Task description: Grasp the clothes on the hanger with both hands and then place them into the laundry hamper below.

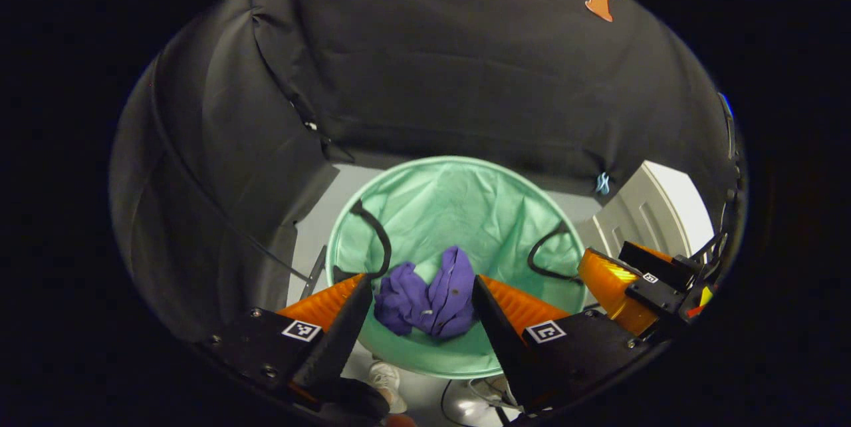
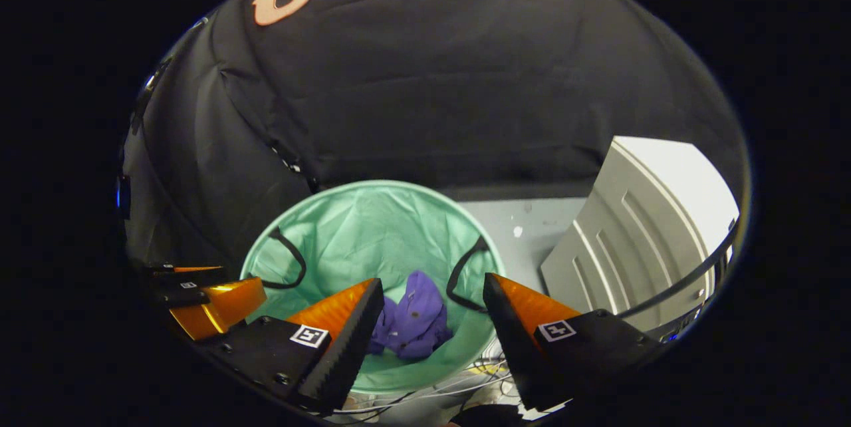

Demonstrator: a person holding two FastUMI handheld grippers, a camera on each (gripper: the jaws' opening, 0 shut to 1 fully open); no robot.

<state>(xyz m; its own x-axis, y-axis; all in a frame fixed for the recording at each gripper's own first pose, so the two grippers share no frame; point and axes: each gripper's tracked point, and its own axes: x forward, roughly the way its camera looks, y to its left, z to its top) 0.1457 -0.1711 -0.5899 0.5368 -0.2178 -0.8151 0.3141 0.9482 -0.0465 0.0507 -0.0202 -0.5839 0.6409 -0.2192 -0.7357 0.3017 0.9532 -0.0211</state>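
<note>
With both my left gripper [image 1: 422,294] and right gripper [image 2: 432,297] spread empty above the hamper [image 1: 459,167], the purple garment [image 1: 429,297] sits inside, so dipping lower risks snagging a strap.

both grippers hang side by side, angled downward. the left gripper [image 1: 422,300] has its fingers spread wide with nothing between them. the right gripper [image 2: 432,304] is likewise spread wide and empty, close beside the left.
</note>
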